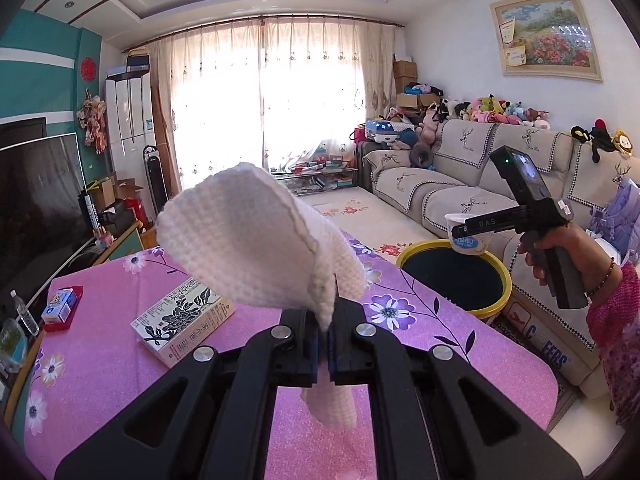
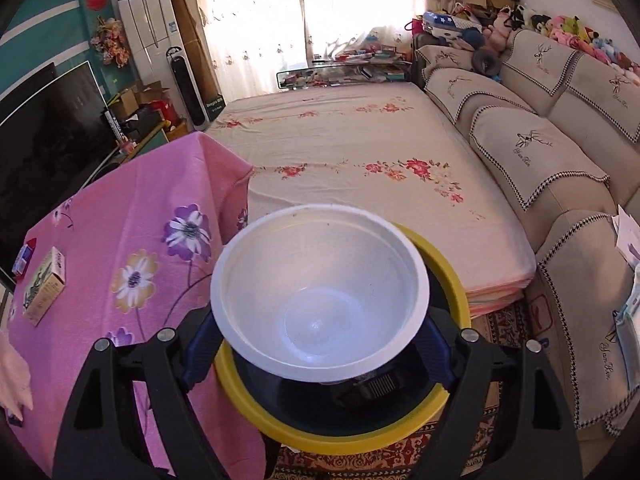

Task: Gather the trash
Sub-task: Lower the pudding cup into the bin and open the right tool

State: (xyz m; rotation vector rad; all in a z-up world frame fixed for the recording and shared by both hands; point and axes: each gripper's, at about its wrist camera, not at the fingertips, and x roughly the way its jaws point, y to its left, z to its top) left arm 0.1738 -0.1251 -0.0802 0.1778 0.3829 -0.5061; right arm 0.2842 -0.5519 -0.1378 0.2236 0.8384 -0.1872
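Left claw (image 1: 326, 330) clenched tight on a white waffle-textured paper towel (image 1: 256, 240), pinched at a fold; most of the sheet billowing up above the pads, a smaller tail hanging below.

Right claw (image 2: 320, 344) spread wide, blue pads (image 2: 200, 344) flanking a white plastic yogurt cup (image 2: 320, 300). Hard to tell whether the pads press on the cup walls. Cup upright, mouth open, inside bare and glossy, blue label on its side in the left wrist view (image 1: 468, 236). Poised directly above a round bin (image 2: 452, 280) with a yellow rim and dark interior. Handle gripped by a hand (image 1: 560, 248), bead bracelet at the wrist, pink patterned sleeve.

Surface (image 1: 120, 360) draped in a pink cloth printed with purple and white flowers, one edge hanging down beside the bin. Lying on it: a flat carton (image 1: 182, 320) with a black floral print, and farther off a small blue and white box (image 1: 59, 306) on a red tray.

Bin standing on a patterned rug between the surface and a beige sofa (image 2: 560, 140) with deer-embroidered covers. Row of plush toys along the sofa back. Low platform spread with cream rose-printed fabric beyond the bin. Sheer curtains over a bright window, a dark television at left, a framed flower picture on the wall.
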